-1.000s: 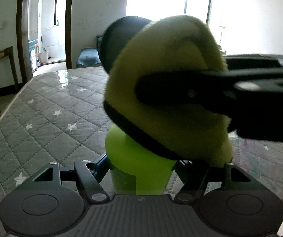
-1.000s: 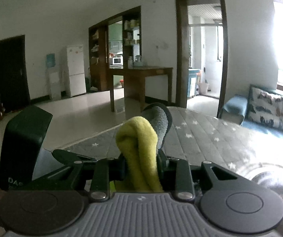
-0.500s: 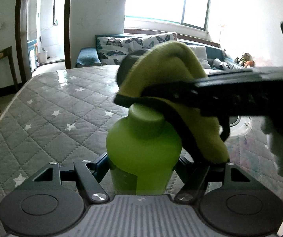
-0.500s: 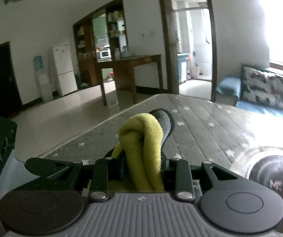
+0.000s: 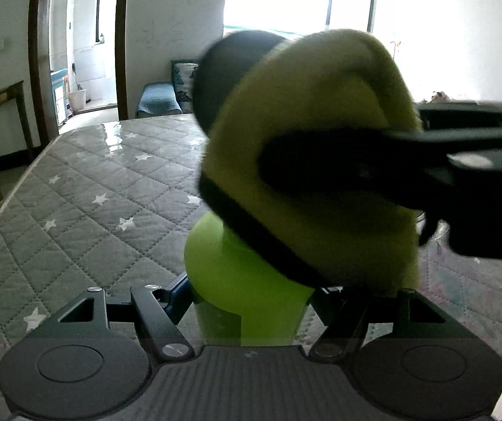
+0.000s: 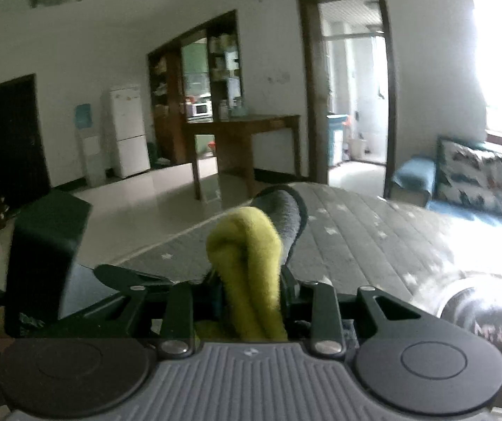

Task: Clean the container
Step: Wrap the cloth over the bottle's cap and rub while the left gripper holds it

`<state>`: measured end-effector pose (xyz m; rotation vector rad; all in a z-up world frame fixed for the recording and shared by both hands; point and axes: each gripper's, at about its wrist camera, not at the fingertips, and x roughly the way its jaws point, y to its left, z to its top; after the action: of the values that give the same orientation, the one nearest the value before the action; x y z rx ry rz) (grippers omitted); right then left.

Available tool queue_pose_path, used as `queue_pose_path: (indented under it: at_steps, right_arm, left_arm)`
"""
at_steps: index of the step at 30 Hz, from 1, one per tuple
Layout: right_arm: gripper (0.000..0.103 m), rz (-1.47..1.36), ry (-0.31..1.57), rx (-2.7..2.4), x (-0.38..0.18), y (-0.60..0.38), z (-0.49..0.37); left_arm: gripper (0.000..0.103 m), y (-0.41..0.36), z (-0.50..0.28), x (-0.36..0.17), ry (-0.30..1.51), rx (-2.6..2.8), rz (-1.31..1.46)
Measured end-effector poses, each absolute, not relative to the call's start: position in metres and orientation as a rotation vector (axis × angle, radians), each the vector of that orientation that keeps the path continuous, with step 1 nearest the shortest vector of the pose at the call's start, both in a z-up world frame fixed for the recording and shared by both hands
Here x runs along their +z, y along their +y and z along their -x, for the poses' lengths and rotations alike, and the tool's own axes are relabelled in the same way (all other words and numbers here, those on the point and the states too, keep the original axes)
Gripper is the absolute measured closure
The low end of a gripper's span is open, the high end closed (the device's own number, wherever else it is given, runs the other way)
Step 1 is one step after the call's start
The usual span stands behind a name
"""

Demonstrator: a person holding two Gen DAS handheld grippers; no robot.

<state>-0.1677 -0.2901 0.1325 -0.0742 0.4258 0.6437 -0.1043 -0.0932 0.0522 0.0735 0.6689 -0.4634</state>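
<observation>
Since half a second ago the folded yellow-green cloth with a dark grey backing [image 5: 314,161] has been brought back down over the cap of the lime-green plastic bottle [image 5: 247,298], hiding it, so wiping of the top is judged under way; the bottle is held upright between the jaws of the left gripper [image 5: 247,301]; the cloth is clamped in the jaws of the right gripper [image 6: 247,301]; below lies a grey quilted star-patterned mattress [image 5: 86,203], in a bright living room.
</observation>
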Motion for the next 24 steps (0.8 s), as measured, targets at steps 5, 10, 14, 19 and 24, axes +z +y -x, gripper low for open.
queue_pose_path:
  at_steps: [5, 10, 14, 19, 24]
  right_arm:
    - [0.074, 0.119, 0.414, 0.645, 0.136, -0.276, 0.155]
    - [0.073, 0.039, 0.476, 0.637, 0.131, -0.281, 0.134]
    - [0.073, -0.025, 0.508, 0.617, 0.126, -0.294, 0.128]
    - [0.073, -0.087, 0.537, 0.587, 0.116, -0.314, 0.123]
    - [0.073, -0.156, 0.557, 0.58, 0.107, -0.328, 0.119]
  left_arm:
    - [0.032, -0.093, 0.105, 0.054, 0.669, -0.462, -0.076]
    - [0.032, -0.095, 0.107, 0.055, 0.671, -0.463, -0.077]
    - [0.031, -0.095, 0.109, 0.054, 0.672, -0.464, -0.075]
    - [0.031, -0.094, 0.108, 0.055, 0.673, -0.463, -0.077]
    - [0.031, -0.093, 0.107, 0.054, 0.665, -0.46, -0.077]
